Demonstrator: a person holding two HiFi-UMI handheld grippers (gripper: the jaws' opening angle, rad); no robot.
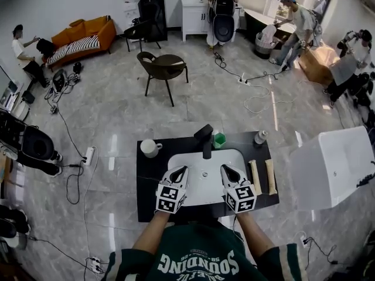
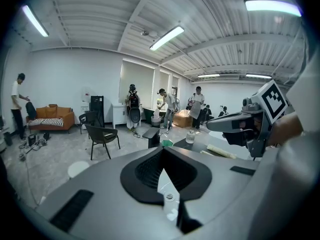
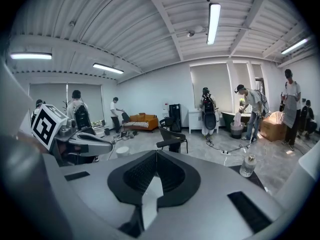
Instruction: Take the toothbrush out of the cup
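Both claws hover side by side over the white oval sink basin (image 1: pixel 205 187) set in the black table (image 1: pixel 149 186). The left gripper (image 1: pixel 183 170) has its jaws pressed together with nothing between them, and so does the right gripper (image 1: pixel 225 169).

The small green plastic cup (image 1: pixel 219 139) stands upright at the far rim of the basin, just beside the black faucet (image 1: pixel 205 140). A white ceramic mug (image 1: pixel 150 148) sits well apart to the left. We cannot make out the toothbrush in any view, so its long axis and the way it points stay unknown to us. It may sit low inside the green cup, or it may already lie out of it somewhere we cannot see.

The risks, as we judge them: closed jaws brought to the cup would push rather than pinch, and a light cup so near the edge could tip or slide. The faucet crowds the cup's left side, so a gripper coming from there might strike it. A brush wedged in the cup could also drag it up.
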